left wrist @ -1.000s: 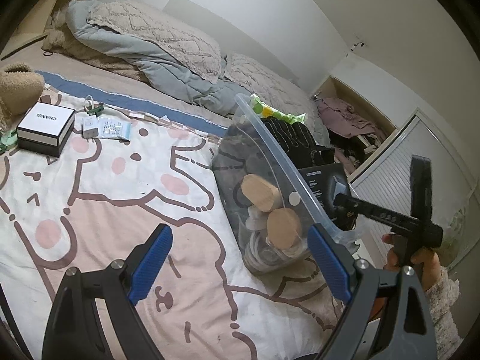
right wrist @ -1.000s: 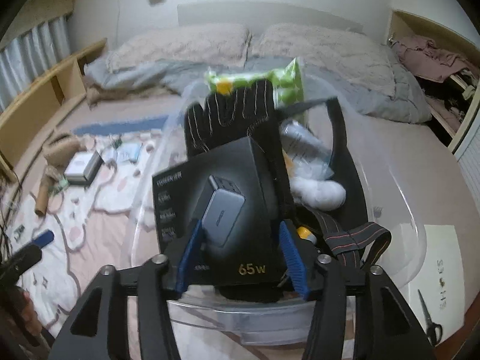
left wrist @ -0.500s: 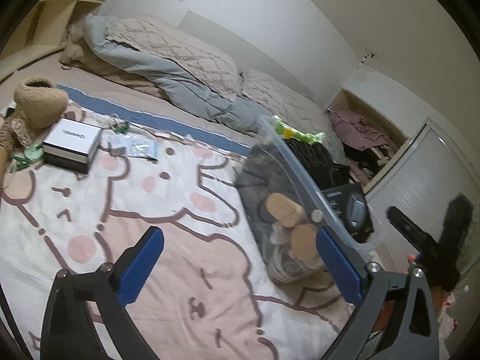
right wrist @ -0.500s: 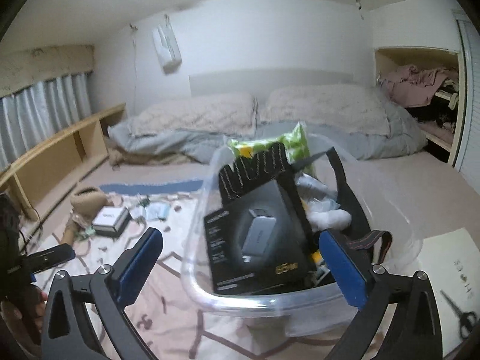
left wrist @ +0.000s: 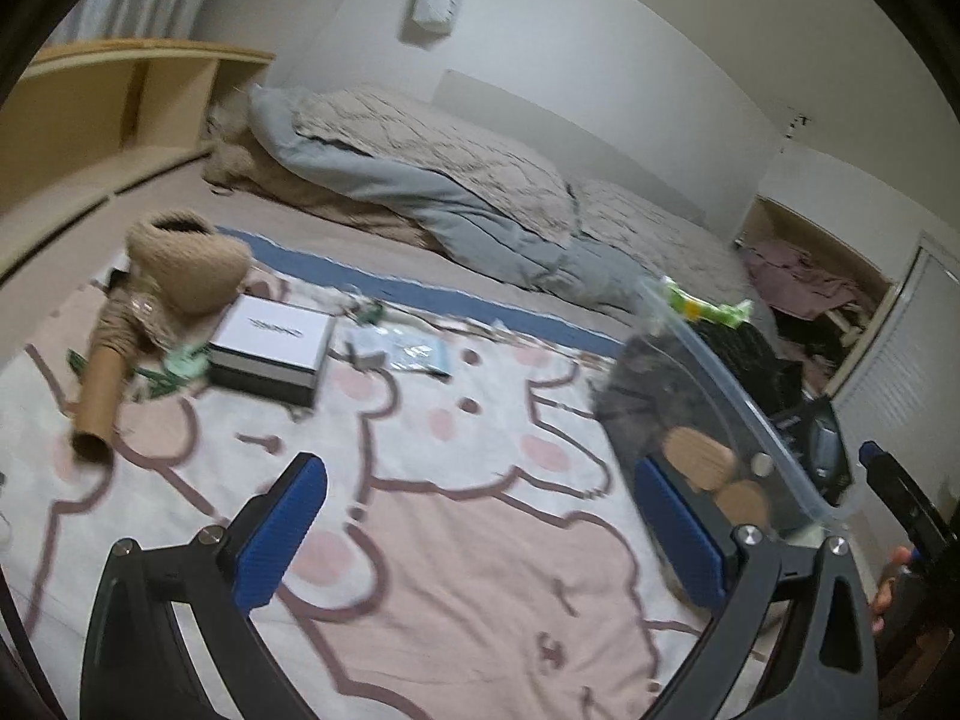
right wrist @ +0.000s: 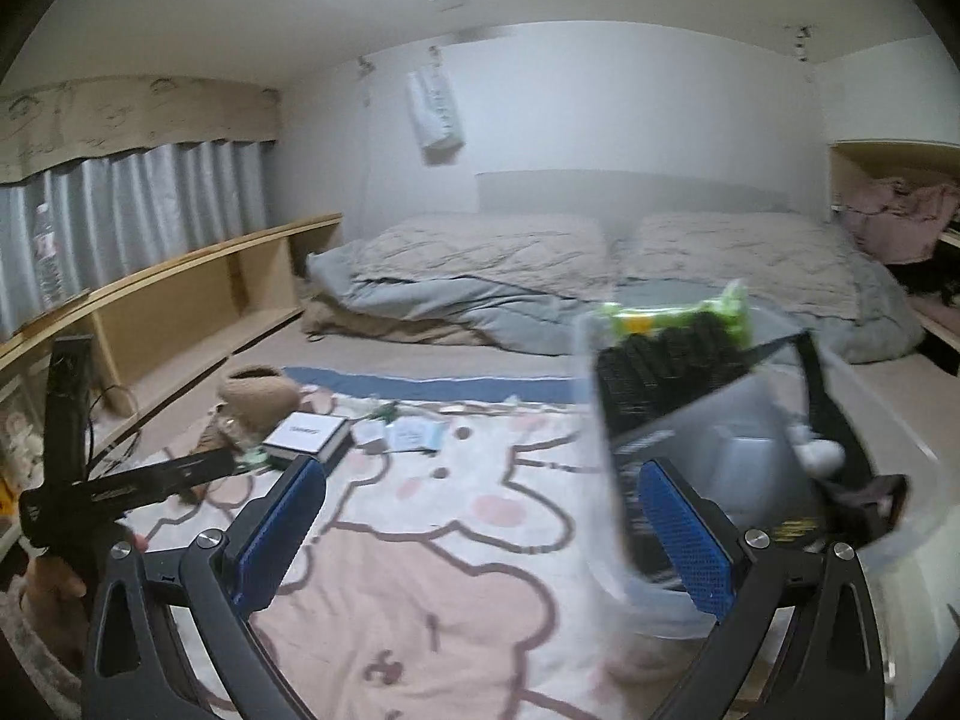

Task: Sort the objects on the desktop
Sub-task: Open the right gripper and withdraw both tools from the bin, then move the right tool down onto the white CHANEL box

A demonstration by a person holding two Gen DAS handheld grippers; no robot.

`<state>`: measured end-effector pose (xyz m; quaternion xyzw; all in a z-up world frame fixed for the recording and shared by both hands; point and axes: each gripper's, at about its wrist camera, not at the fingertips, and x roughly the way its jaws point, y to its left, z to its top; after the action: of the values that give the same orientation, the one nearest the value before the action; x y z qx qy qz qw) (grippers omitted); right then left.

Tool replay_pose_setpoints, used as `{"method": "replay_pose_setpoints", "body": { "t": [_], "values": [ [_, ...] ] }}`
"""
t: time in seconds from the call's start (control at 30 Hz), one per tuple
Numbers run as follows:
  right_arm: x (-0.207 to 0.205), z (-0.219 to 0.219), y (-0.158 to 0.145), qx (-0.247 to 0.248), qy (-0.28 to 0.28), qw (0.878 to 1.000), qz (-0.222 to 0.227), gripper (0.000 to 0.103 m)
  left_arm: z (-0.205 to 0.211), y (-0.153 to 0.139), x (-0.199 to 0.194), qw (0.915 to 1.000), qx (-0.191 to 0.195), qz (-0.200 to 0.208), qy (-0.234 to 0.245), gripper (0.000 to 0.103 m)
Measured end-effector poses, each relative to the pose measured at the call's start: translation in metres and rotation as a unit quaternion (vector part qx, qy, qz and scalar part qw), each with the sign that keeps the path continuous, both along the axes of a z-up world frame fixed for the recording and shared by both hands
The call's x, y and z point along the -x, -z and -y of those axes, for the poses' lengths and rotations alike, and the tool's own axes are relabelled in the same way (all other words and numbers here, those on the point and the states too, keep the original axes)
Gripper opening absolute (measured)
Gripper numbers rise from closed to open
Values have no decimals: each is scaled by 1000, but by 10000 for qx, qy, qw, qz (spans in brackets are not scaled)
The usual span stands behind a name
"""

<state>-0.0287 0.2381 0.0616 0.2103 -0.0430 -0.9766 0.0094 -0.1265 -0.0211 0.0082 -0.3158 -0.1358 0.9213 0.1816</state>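
Note:
A clear plastic bin [left wrist: 720,360] [right wrist: 591,360] stands on the right of the cartoon blanket [left wrist: 480,540]. It holds a black charger box [left wrist: 810,438], a black glove [right wrist: 660,360] and a green packet [right wrist: 678,312]. Farther left on the blanket lie a white-lidded box [left wrist: 273,330] [right wrist: 309,432], a cardboard tube [left wrist: 102,396], a fuzzy tan boot [left wrist: 186,264] and small packets [left wrist: 414,351]. My left gripper [left wrist: 477,480] is open over bare blanket, with the bin by its right finger. My right gripper [right wrist: 480,480] is open too, nothing between its pads, the bin just behind its right finger.
Pillows and a grey-blue quilt [right wrist: 480,294] are heaped at the head of the bed. A low wooden shelf [right wrist: 198,300] runs along the left under a curtain. An open closet [left wrist: 810,288] with clothes is on the right. The other gripper [right wrist: 120,486], held by a hand, shows at the left edge.
The right gripper's jaws opened off the black charger box, which stays in the bin. Both views swung left from the bin toward the loose things on the blanket. Left jaws widened slightly.

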Motion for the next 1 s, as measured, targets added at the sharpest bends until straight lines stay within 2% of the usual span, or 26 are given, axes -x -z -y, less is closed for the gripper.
{"method": "replay_pose_setpoints", "body": {
  "t": [0.17, 0.4, 0.5, 0.6, 0.67, 0.77, 0.87, 1.0],
  "values": [
    [30, 31, 13, 65, -319, 9992, 221, 103, 25, 1, 9, 9995, 17, -160, -281, 103],
    [72, 65, 33, 318, -571, 9970, 406, 103, 52, 10, 22, 9967, 303, -349, -670, 103],
    [92, 78, 43, 555, -612, 9954, 477, 103, 58, 19, 27, 9957, 429, -332, -757, 103],
    [115, 90, 50, 672, -610, 9941, 593, 103, 68, 31, 33, 9949, 377, -217, -906, 103],
    [137, 101, 55, 607, -623, 9924, 871, 103, 74, 39, 34, 9946, 347, -137, -965, 102],
    [171, 117, 62, 535, -638, 9878, 1313, 103, 84, 48, 36, 9926, 513, -83, -1097, 101],
    [205, 130, 69, 850, -872, 9788, 1648, 103, 95, 56, 40, 9907, 645, -25, -1195, 101],
    [251, 148, 81, 1168, -901, 9685, 2007, 103, 117, 68, 47, 9882, 588, 192, -1400, 101]
  ]
}}
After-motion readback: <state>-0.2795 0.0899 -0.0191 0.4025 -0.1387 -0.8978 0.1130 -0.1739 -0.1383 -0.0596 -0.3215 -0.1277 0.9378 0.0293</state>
